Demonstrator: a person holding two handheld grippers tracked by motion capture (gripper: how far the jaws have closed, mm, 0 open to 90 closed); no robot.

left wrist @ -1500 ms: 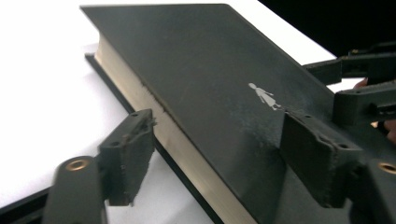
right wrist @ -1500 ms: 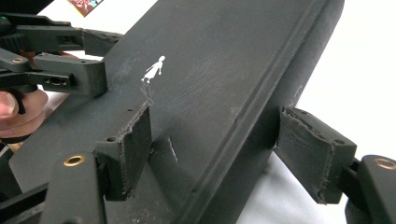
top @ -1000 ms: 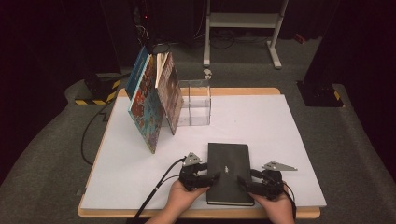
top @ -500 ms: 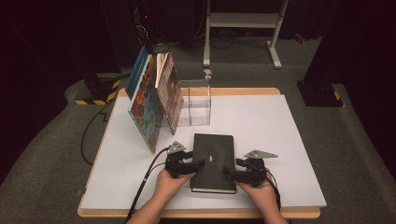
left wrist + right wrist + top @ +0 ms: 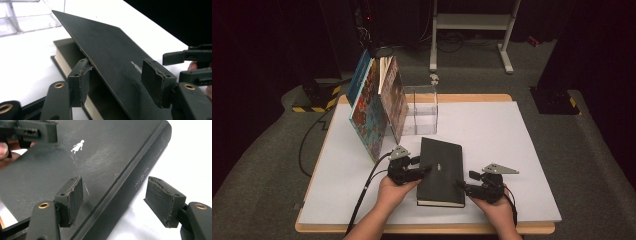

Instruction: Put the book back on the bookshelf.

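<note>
Left tool spread apart around lifted cover of black hardcover book; right tool spread astride its spine, on white tabletop.

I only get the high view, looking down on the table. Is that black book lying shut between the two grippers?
Observer: No. In the left gripper view the front cover of the black book is tipped up, with pale pages showing beneath.
Operator: Is the left gripper clamped on it?
Observer: The left gripper is open, one jaw under the cover's edge, the other above it.
Operator: And the right one?
Observer: The right gripper is open too, its jaws either side of the spine.
</note>
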